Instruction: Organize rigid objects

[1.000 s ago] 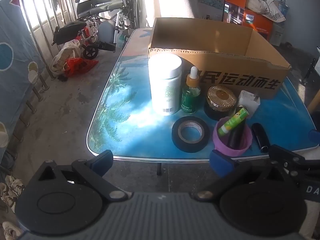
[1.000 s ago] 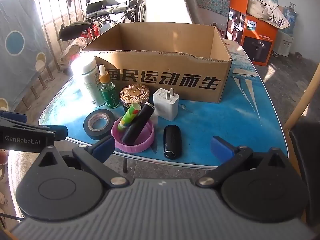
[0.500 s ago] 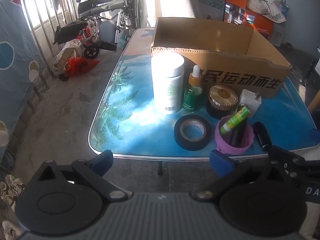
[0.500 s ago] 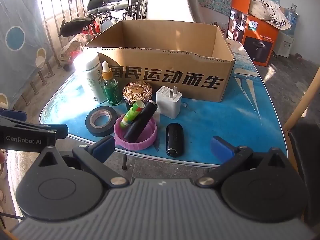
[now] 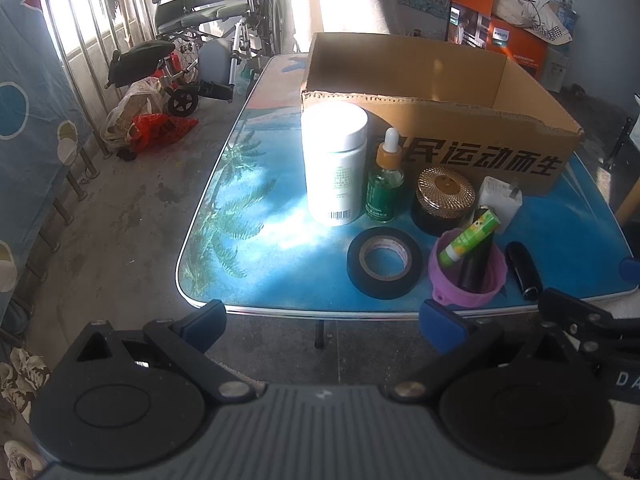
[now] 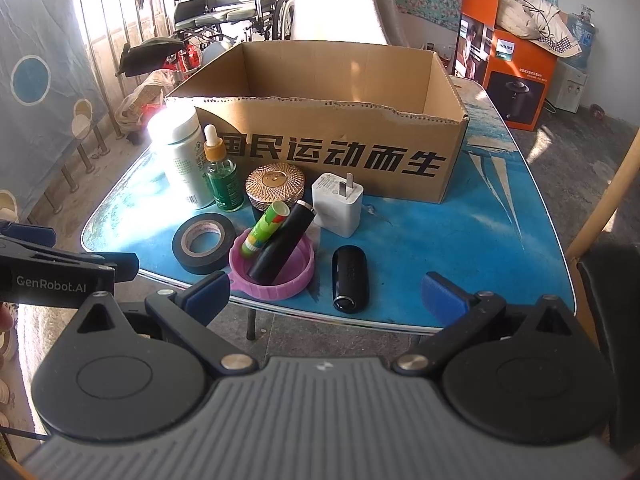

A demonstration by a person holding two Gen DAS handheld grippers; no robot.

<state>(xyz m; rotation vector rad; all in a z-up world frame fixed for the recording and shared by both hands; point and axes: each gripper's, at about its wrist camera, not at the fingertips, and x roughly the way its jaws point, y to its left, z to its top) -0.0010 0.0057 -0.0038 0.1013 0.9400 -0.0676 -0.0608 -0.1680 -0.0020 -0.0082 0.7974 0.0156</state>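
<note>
An open cardboard box (image 6: 340, 152) stands on the blue table (image 6: 460, 248). In front of it are a white bottle (image 5: 335, 160), a green dropper bottle (image 5: 385, 184), a gold-lidded jar (image 5: 444, 196), a white charger (image 6: 338, 204), a black tape roll (image 5: 384, 266), a pink lid (image 6: 276, 276) holding a green tube (image 6: 266, 228) and a black tube (image 6: 282, 244), and a black oval case (image 6: 350, 278). My left gripper (image 5: 322, 324) is open, short of the table's near edge. My right gripper (image 6: 326, 292) is open and empty, in front of the case.
A wheelchair (image 5: 212, 40) and bags (image 5: 152, 124) sit on the floor to the left by a railing. An orange box (image 6: 508, 72) stands at the back right. A wooden chair leg (image 6: 600, 216) is at the right. The left gripper (image 6: 60, 276) shows at the right wrist view's left edge.
Both grippers have crept slightly closer to the table; the objects look a little larger. Both stay open. Nothing on the table has moved.
</note>
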